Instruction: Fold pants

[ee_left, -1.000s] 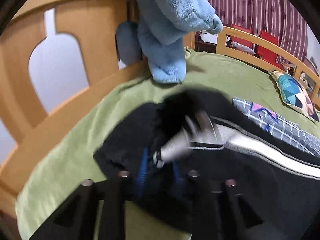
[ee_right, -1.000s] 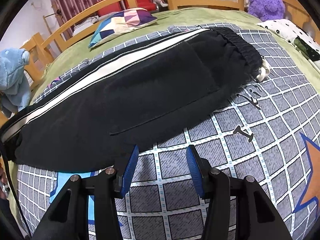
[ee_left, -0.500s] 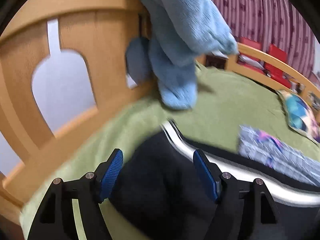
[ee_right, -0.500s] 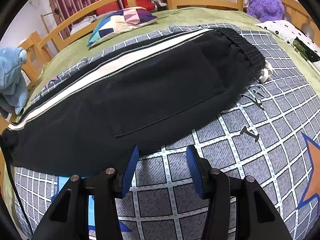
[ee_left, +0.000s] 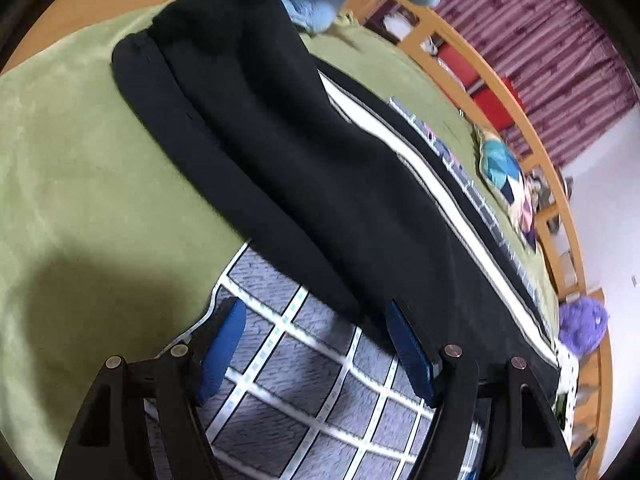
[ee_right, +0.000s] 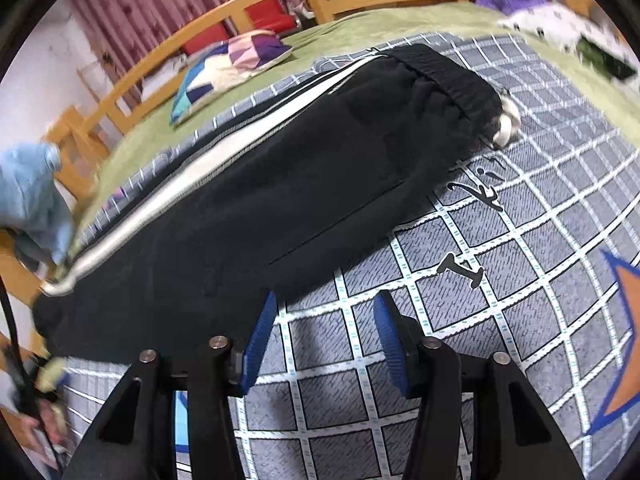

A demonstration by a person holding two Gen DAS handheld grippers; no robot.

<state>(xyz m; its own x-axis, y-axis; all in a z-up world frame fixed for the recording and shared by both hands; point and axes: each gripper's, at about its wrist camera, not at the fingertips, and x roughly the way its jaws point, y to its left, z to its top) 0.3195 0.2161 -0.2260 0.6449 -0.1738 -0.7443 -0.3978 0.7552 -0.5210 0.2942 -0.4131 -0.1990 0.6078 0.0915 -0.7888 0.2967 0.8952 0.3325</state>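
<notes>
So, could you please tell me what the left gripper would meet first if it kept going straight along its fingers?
Most likely the black pants: the open left gripper hangs above the grid-patterned blanket, and the pants' near edge lies just past its fingers. Depth is unclear, so a downward tilt could meet the blanket first.

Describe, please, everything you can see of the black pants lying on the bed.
The black pants look like soft fleece, folded lengthwise with one leg stacked on the other. A white side stripe runs along the far edge; the gathered elastic waistband has a pale drawstring end. They lie flat across the grid-patterned blanket, cuffs on the green sheet. Nothing grips them.
</notes>
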